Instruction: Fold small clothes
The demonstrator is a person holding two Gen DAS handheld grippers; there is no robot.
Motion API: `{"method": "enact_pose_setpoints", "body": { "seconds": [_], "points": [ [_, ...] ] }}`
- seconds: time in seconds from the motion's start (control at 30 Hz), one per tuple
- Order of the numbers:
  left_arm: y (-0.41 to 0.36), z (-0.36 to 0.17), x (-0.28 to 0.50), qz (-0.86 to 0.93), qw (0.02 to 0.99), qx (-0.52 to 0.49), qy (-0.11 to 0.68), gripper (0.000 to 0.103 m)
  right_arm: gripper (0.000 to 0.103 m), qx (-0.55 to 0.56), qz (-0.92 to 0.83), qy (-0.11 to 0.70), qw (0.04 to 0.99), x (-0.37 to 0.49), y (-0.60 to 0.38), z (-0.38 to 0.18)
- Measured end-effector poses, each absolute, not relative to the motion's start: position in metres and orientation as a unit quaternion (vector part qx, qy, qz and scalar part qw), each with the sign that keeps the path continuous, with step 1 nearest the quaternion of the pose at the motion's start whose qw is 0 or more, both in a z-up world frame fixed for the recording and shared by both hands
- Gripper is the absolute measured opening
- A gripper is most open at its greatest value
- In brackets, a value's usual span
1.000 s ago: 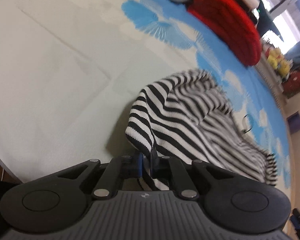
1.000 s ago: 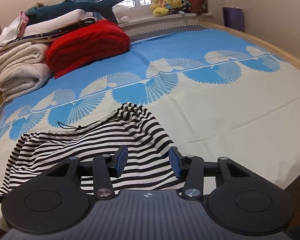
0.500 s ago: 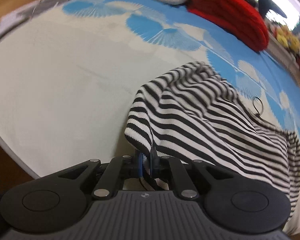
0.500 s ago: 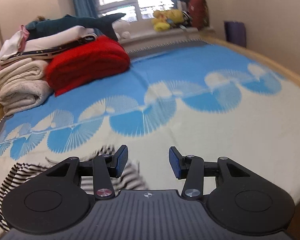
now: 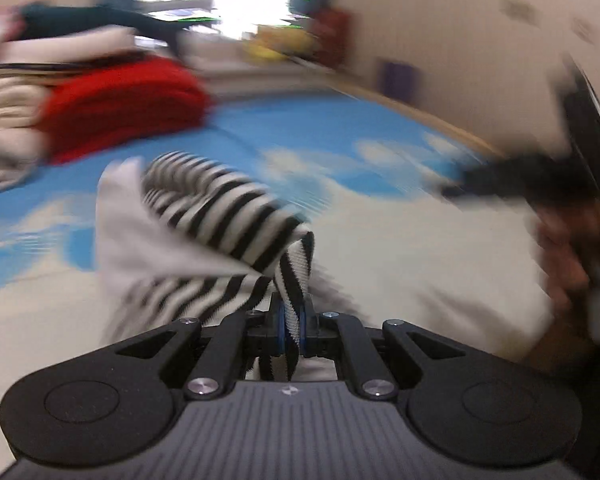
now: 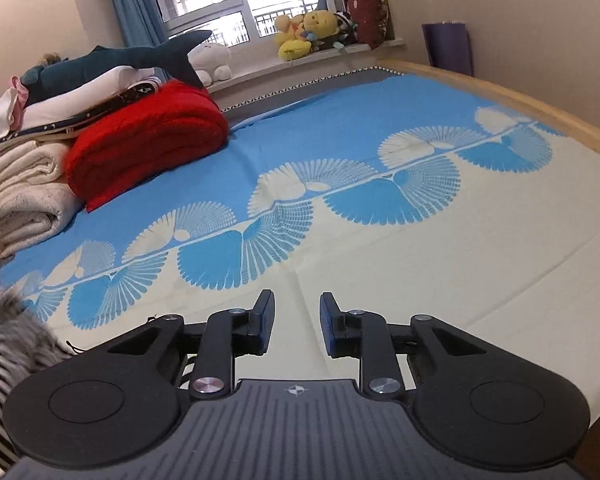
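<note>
A black-and-white striped garment point(image 5: 220, 216) hangs lifted and bunched over the bed in the blurred left wrist view. My left gripper point(image 5: 294, 320) is shut on a fold of its edge. In the right wrist view only a blurred corner of the striped garment point(image 6: 4, 344) shows at the far left. My right gripper point(image 6: 296, 320) hovers over the cream part of the bedspread point(image 6: 440, 272); its jaws are closing with nothing between them. The other gripper and a hand point(image 5: 572, 240) appear blurred at the right edge of the left wrist view.
A folded red blanket point(image 6: 148, 140) and a stack of cream towels point(image 6: 24, 196) lie at the bed's far left, with a plush shark point(image 6: 132, 58) on top. Soft toys point(image 6: 312, 30) line the windowsill. A wooden bed frame point(image 6: 520, 100) runs along the right.
My left gripper swung fast across the bed and rolled, carrying the striped garment up with it. My right gripper moved right, off the garment, and its jaws have narrowed.
</note>
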State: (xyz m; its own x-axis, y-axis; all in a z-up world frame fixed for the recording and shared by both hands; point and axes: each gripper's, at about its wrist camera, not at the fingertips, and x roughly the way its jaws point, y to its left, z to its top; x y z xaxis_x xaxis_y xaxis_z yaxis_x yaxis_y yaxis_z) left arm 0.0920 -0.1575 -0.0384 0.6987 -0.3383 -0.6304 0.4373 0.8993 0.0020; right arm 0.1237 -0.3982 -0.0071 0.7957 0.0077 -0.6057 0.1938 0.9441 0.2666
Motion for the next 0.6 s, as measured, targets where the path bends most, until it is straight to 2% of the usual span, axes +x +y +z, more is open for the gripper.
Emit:
{"method": "enact_pose_setpoints", "body": {
  "seconds": [0.1,0.17,0.23,0.27,0.3,0.43,0.47,0.53,0.6],
  "points": [
    [-0.207,-0.086,0.092,-0.297,0.868,0.118,0.380,0.013,0.026,0.159,-0.046,0.314,0.935,0.124,-0.402,-0.008],
    [-0.208,-0.103,0.100,-0.322,0.831,0.113,0.439,0.013,0.026,0.166,-0.041,0.314,0.934,0.124,-0.403,-0.009],
    [-0.185,-0.094,0.102,-0.331,0.830,0.072,0.442,0.021,0.027,0.179,-0.029,0.319,0.930,0.126,-0.404,-0.011],
    [-0.168,-0.085,0.104,-0.334,0.834,0.053,0.436,0.031,0.027,0.187,-0.016,0.325,0.927,0.128,-0.402,-0.013],
    [-0.150,-0.076,0.104,-0.329,0.839,0.039,0.431,0.035,0.027,0.194,-0.001,0.333,0.923,0.131,-0.399,-0.014],
    [-0.077,-0.052,0.120,-0.269,0.865,0.015,0.424,0.040,0.027,0.230,0.080,0.381,0.892,0.154,-0.378,-0.028],
    [-0.059,-0.050,0.126,-0.249,0.869,0.010,0.428,0.045,0.027,0.237,0.096,0.390,0.885,0.160,-0.370,-0.030],
    [-0.034,-0.054,0.138,-0.216,0.871,-0.009,0.441,0.054,0.033,0.245,0.123,0.405,0.872,0.172,-0.353,-0.034],
    [-0.015,-0.063,0.146,-0.193,0.869,-0.041,0.454,0.067,0.046,0.246,0.142,0.423,0.860,0.189,-0.335,-0.042]
  ]
}}
